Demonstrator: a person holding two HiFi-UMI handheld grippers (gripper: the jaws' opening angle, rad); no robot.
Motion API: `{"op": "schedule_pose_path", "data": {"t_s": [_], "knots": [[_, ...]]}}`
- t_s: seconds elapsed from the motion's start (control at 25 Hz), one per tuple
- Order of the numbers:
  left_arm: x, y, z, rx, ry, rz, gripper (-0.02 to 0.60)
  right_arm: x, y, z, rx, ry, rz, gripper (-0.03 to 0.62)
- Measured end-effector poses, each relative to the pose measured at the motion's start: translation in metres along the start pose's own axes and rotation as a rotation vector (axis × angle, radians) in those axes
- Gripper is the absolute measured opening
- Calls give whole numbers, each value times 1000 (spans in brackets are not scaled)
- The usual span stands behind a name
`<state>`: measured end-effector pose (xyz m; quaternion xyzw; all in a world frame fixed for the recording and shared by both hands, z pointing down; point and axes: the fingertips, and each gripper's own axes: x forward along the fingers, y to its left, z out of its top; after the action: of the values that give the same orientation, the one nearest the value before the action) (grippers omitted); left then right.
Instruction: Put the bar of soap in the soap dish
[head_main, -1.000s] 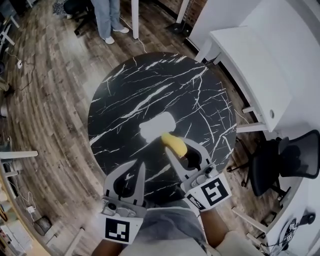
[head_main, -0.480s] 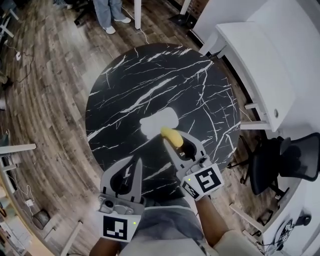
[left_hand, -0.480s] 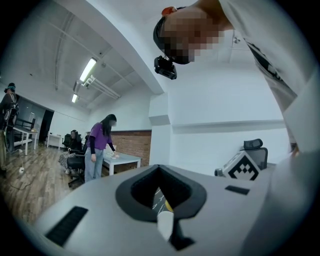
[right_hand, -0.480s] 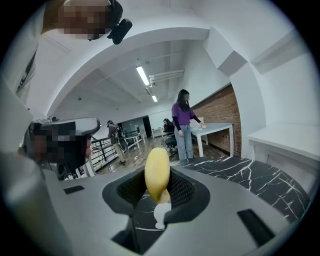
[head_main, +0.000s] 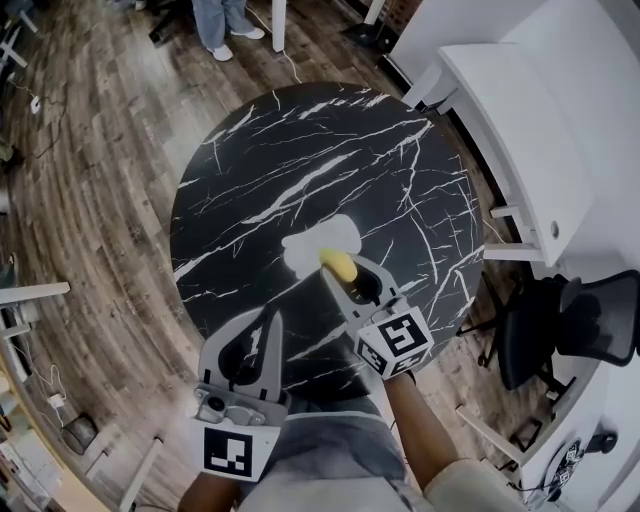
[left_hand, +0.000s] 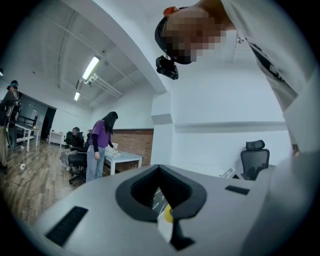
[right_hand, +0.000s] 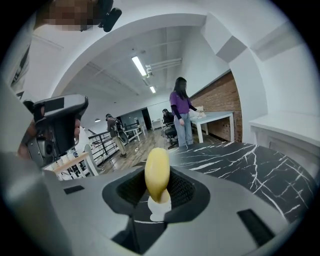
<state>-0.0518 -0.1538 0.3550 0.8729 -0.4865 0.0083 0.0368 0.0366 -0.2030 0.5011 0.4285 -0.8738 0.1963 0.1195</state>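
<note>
A yellow oval bar of soap (head_main: 338, 265) is pinched on end between the jaws of my right gripper (head_main: 342, 272). It hangs over the near right edge of the white soap dish (head_main: 318, 243), which sits mid-table on the black marble top (head_main: 300, 150). In the right gripper view the soap (right_hand: 157, 175) stands upright in my right gripper (right_hand: 157, 192), with the dish (right_hand: 160, 210) just beneath it. My left gripper (head_main: 270, 322) is near the table's front edge, left of the right one, jaws together and empty. Through the left gripper (left_hand: 172, 232) I see a sliver of soap (left_hand: 169, 215).
A white desk (head_main: 520, 130) borders the round table on the right, with a black office chair (head_main: 570, 320) below it. A person's legs (head_main: 215, 25) stand on the wood floor beyond the table's far edge.
My right gripper has carried the soap down and forward, from near the front of the table to the dish's near edge. The left gripper has sunk slightly.
</note>
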Motion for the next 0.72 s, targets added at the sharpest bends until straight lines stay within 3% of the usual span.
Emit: {"op": "schedule_pose_path", "data": {"t_s": [0.36, 0.72], "knots": [[5, 9, -17, -52, 49, -3, 2, 30, -11, -42, 44, 125, -15, 120], [5, 19, -22, -70, 61, 5, 2, 49, -16, -56, 23, 187, -43, 120]]}}
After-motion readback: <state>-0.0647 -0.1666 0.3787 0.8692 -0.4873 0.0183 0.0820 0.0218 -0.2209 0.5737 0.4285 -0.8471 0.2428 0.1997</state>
